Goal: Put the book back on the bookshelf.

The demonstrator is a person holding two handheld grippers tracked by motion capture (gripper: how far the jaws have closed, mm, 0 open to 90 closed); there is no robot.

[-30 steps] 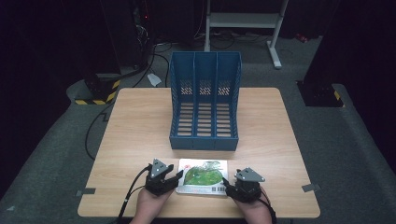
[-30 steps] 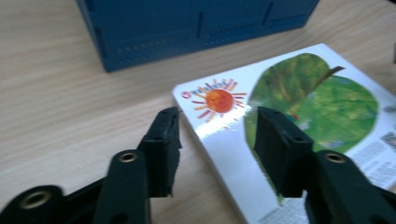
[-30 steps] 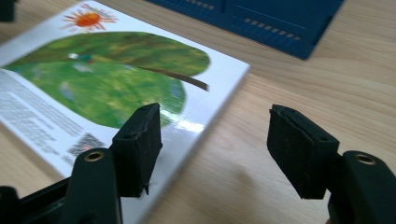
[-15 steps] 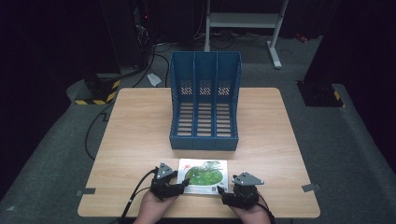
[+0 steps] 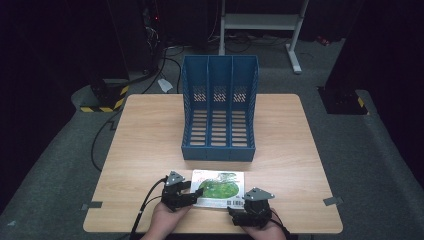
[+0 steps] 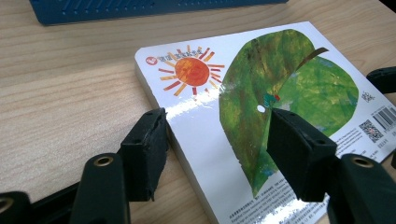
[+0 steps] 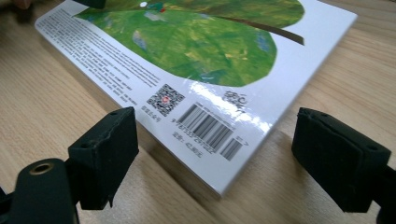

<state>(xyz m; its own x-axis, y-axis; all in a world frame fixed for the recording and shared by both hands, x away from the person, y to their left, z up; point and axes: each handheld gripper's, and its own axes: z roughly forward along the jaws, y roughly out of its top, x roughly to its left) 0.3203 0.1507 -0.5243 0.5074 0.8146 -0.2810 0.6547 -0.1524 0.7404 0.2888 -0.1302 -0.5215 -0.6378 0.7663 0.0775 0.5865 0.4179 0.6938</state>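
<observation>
Lying flat: book (image 5: 218,188), wood table (image 5: 150,145), grey carpet (image 5: 60,165)

One light wooden tabletop (image 5: 150,150) carries one flat, glossy white picture book with a green leaf on its cover (image 5: 220,187) near its front edge, and one blue slatted plastic file rack with three compartments (image 5: 219,107) toward its back edge. Two black claws: left (image 5: 192,194), right (image 5: 235,214).

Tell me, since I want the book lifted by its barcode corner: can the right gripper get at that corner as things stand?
Probably yes. The right gripper, whose jaws have just been opening, stands open around the barcode corner of the book, with nothing between the pads and the corner.
</observation>
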